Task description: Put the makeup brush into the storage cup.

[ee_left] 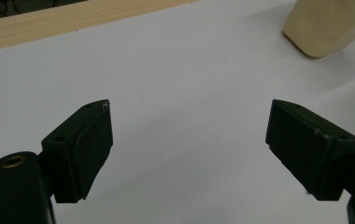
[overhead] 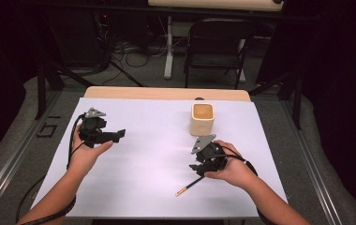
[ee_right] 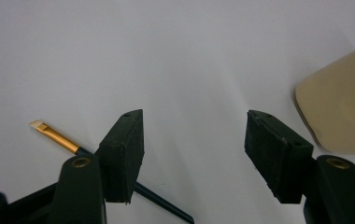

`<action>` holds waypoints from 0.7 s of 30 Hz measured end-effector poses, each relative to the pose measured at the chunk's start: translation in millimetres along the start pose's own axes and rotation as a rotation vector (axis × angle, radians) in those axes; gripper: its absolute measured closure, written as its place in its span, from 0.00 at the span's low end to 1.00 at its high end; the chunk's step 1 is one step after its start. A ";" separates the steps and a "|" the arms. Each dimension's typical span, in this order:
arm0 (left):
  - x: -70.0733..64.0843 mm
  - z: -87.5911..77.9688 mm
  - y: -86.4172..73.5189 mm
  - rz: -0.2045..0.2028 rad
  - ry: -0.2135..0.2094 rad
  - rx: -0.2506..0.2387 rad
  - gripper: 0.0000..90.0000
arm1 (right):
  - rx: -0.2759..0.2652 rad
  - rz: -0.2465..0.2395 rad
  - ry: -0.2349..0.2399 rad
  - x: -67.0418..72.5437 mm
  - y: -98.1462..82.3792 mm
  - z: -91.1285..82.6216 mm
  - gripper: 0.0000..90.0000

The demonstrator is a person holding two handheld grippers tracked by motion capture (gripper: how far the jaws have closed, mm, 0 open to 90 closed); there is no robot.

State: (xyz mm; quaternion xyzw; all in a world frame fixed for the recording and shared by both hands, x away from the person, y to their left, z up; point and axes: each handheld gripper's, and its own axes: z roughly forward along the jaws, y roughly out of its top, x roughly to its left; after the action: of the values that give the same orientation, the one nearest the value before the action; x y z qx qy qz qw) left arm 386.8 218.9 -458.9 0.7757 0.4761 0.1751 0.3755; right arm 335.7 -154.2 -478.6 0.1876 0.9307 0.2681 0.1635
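Left tongs [overhead: 115,135]: black body, grey three-cornered plate on top, black cable trailing; two blocky black jaws with small screw holes, brass insert at the base. Right tongs [overhead: 198,167]: same build, brass inserts by both jaws. Forearms bare; dark band at right wrist.

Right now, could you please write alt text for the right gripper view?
The open right gripper hangs over a white table sheet, its left jaw in front of a thin dark paintbrush with a gold ferrule. A cream square cup stands at the right edge.
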 end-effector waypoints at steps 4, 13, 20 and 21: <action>1.8 3.3 1.0 -0.016 -0.001 0.057 0.17 | 0.041 -0.013 0.016 -0.6 1.1 2.9 0.45; 4.8 9.4 3.5 -0.025 0.025 0.149 0.19 | 0.127 -0.063 0.060 -1.8 3.6 7.4 0.52; 5.7 12.2 6.9 -0.046 0.021 0.207 0.21 | 0.171 -0.131 0.089 -1.2 7.2 11.7 0.57; 5.7 12.2 6.9 -0.046 0.021 0.207 0.21 | 0.171 -0.131 0.089 -1.2 7.2 11.7 0.57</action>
State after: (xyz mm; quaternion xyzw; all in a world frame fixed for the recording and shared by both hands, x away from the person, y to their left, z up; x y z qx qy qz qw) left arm 401.4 216.9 -462.2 0.7973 0.5132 0.1242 0.2924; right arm 343.3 -143.9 -483.7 0.1274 0.9668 0.1846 0.1227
